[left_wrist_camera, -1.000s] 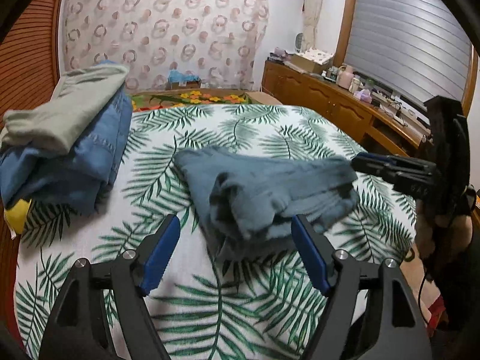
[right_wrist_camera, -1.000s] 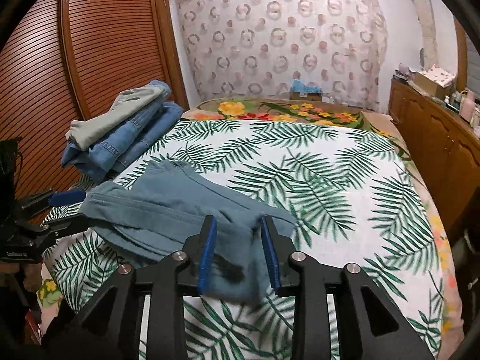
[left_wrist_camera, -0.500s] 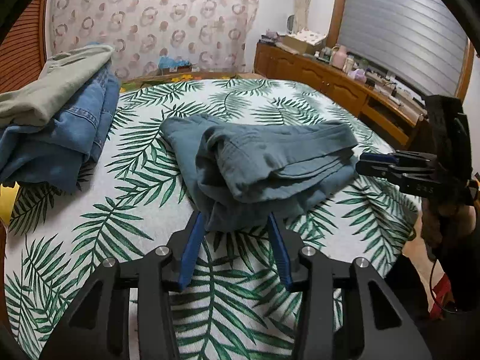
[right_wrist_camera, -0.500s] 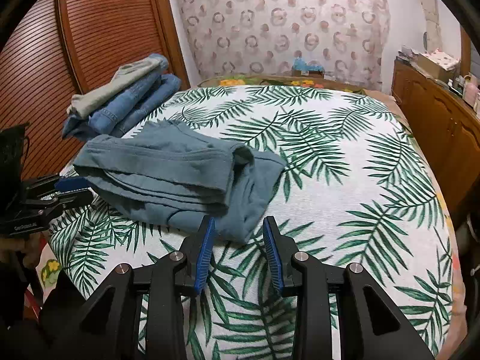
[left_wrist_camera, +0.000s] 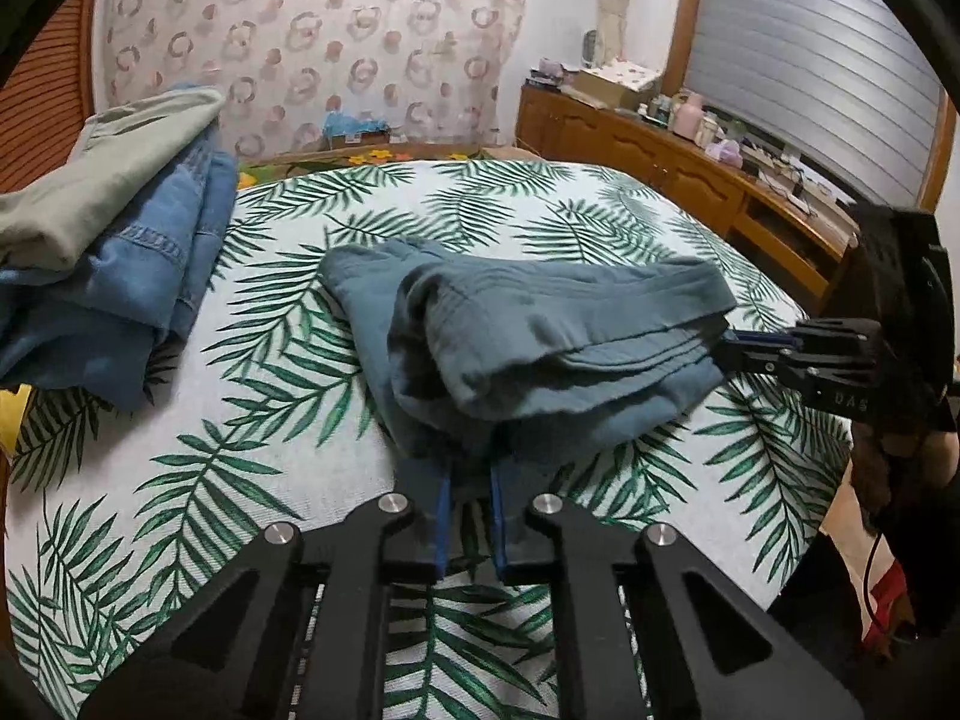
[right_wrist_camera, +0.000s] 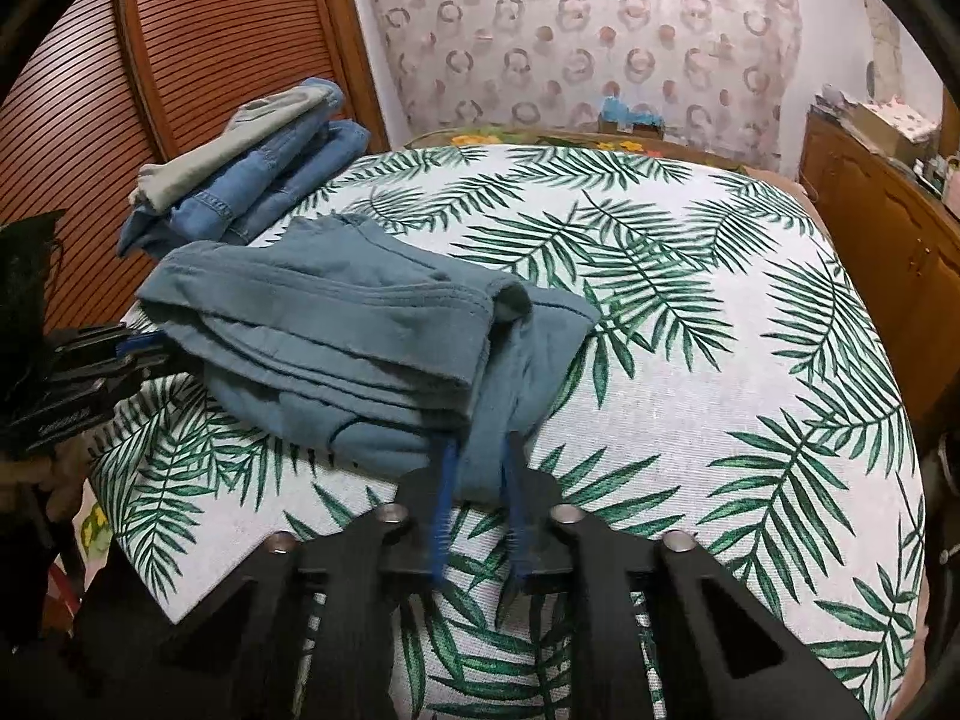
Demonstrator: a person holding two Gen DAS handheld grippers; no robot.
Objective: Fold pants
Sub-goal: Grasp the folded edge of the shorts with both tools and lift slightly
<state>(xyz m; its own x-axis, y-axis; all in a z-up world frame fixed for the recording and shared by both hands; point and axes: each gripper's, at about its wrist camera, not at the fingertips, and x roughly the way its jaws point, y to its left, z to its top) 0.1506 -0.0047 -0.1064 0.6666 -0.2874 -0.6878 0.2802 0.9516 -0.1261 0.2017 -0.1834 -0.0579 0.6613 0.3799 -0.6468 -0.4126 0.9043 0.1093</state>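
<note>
The teal pants (left_wrist_camera: pixel 540 348) lie folded in a thick bundle on the bed (left_wrist_camera: pixel 252 480), near the middle of the palm-leaf bedspread, with the waistband layer uppermost. The left gripper (left_wrist_camera: pixel 467 474) has its blue-padded fingers drawn close together on the near edge of the bundle, cloth pinched between them. From its own camera the right gripper (right_wrist_camera: pixel 480 462) shows the same: fingers narrowed on the near lower edge of the pants (right_wrist_camera: pixel 360 348), fabric caught between the pads. In the left view the right gripper reaches in from the right side, its tips buried in the bundle's end fold. Each gripper therefore grasps an opposite end of the garment. A stack of folded clothes (left_wrist_camera: pixel 108 240), pale green on top of blue denim, sits well apart toward the slatted wardrobe doors (right_wrist_camera: pixel 198 60). A wooden sideboard (left_wrist_camera: pixel 660 162) with small items stands along the far side.
</note>
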